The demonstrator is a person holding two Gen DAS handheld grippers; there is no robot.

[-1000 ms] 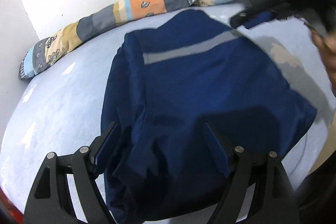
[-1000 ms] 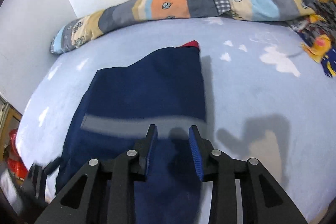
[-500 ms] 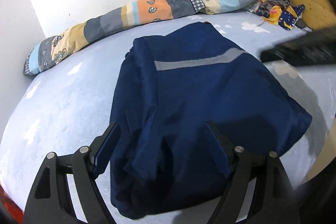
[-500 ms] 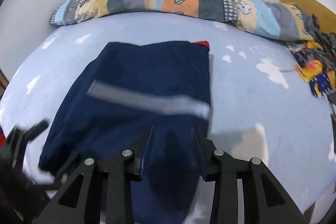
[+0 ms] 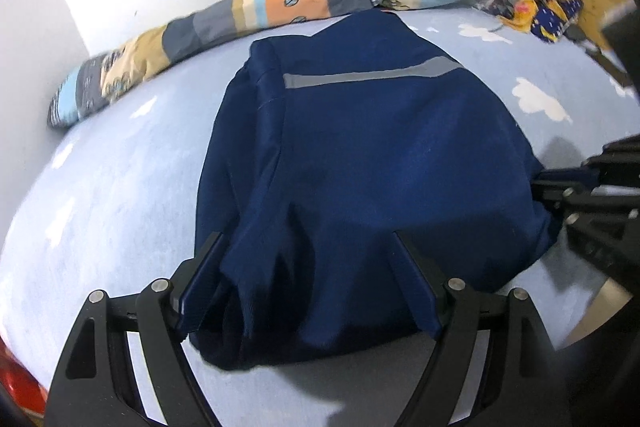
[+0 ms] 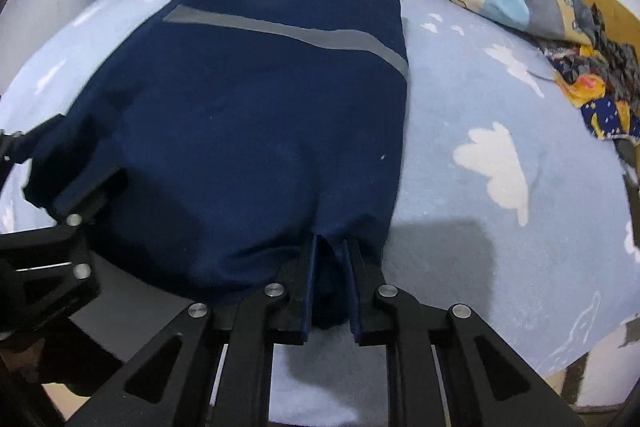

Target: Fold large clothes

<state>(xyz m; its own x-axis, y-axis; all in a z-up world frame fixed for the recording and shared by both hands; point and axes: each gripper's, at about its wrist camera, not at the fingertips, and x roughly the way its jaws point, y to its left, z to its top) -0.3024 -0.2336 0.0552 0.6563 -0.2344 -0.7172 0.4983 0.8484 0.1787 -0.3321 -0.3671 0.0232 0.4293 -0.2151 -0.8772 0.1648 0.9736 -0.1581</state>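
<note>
A navy jacket (image 5: 380,163) lies folded on the bed (image 5: 104,195), its grey stripe (image 6: 288,33) running across the far part; a sliver of red shows at its far edge, close to a patchwork bolster (image 5: 288,3) that runs along the white wall; a heap of patterned cloth (image 6: 592,83) sits at the far right of the bed, well apart from the jacket.

The right claw (image 6: 330,251) has just been closing, and its jaws now stand narrow with a bunch of the jacket's near right corner pinched between them; the cloth puckers into the gap and the pads press on it.

The left claw (image 5: 308,267) stands wide open over the jacket's near left corner; the rumpled hem lies between its fingers (image 5: 200,275), which straddle the cloth; the left finger is at the jacket's left edge and the right finger is over the dark fabric; whether either pad touches the cloth I cannot tell, but nothing is clamped.

The bed's sheet is pale blue with white clouds.
</note>
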